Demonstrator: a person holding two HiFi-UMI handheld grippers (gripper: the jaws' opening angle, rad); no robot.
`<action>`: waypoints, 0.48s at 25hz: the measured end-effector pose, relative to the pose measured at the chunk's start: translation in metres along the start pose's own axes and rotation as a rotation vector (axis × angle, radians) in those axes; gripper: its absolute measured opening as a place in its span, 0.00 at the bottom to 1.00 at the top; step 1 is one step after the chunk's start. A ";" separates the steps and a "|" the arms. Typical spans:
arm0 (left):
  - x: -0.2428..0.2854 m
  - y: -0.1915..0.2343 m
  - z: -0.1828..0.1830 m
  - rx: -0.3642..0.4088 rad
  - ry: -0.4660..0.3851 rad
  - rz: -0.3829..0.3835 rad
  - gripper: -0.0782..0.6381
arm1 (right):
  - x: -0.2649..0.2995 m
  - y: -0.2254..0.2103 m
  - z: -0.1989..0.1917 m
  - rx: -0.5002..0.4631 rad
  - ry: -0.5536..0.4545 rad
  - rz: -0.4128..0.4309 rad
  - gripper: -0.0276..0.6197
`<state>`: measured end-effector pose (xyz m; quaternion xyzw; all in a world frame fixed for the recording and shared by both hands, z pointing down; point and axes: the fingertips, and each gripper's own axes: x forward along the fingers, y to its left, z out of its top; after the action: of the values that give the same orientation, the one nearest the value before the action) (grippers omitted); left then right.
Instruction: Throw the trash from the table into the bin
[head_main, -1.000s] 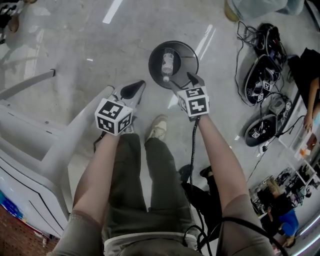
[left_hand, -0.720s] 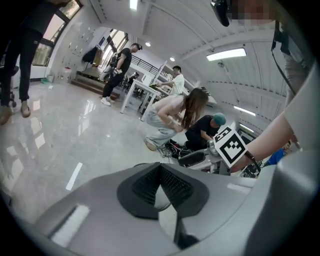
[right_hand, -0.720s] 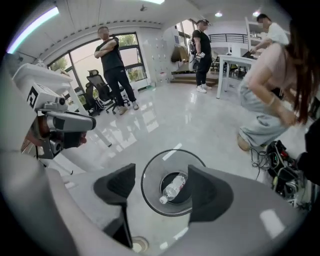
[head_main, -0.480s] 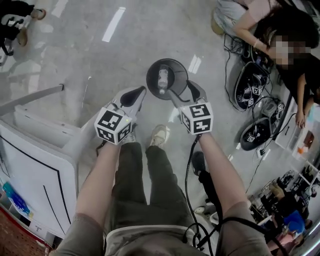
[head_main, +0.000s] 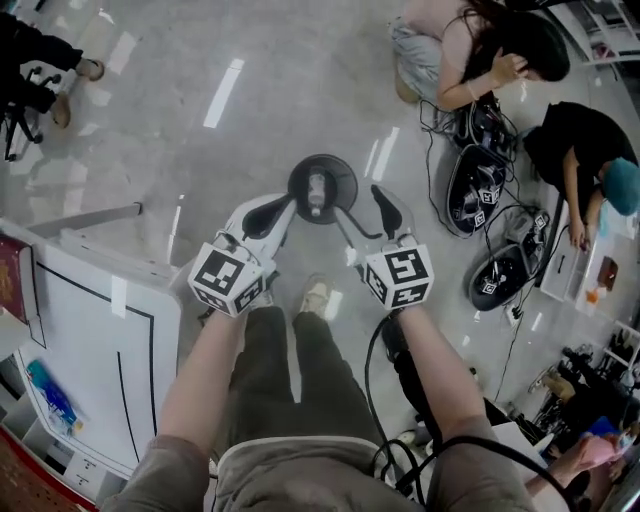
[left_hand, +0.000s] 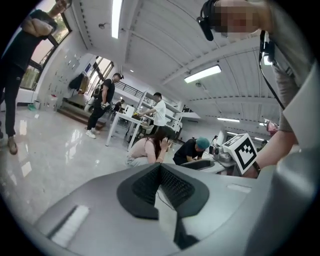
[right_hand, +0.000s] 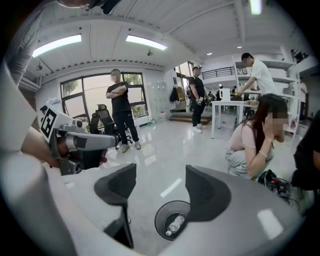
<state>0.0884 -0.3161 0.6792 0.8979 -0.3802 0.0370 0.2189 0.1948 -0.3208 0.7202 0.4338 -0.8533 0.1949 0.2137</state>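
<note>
A round black bin (head_main: 343, 178) is set on the shiny grey floor (head_main: 200, 90), and a white tabletop (head_main: 90, 330) is seen near it.

The place is shown to be an open-plan robotics lab or workshop. A polished pale floor (head_main: 200, 90) is seen under a white ribbed ceiling (left_hand: 150, 45) fitted with strip lights (left_hand: 202, 74). White work tables (right_hand: 227, 104) are set along the far side, and office chairs (right_hand: 102, 120) are parked by large windows (right_hand: 87, 90). Marker-tagged devices (head_main: 475, 190) with trailing cables (head_main: 435, 125) are laid out on the floor and tended by crouching people (head_main: 450, 50).
</note>
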 end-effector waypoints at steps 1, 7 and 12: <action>-0.006 -0.008 0.014 0.011 -0.021 -0.007 0.11 | -0.011 0.005 0.010 -0.003 -0.018 -0.002 0.52; -0.040 -0.048 0.101 0.080 -0.112 -0.023 0.11 | -0.079 0.025 0.080 -0.011 -0.131 -0.025 0.52; -0.078 -0.078 0.176 0.151 -0.180 -0.038 0.11 | -0.135 0.053 0.148 -0.074 -0.246 -0.024 0.51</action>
<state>0.0700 -0.2905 0.4745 0.9186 -0.3771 -0.0193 0.1165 0.1946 -0.2792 0.5173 0.4564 -0.8744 0.1062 0.1257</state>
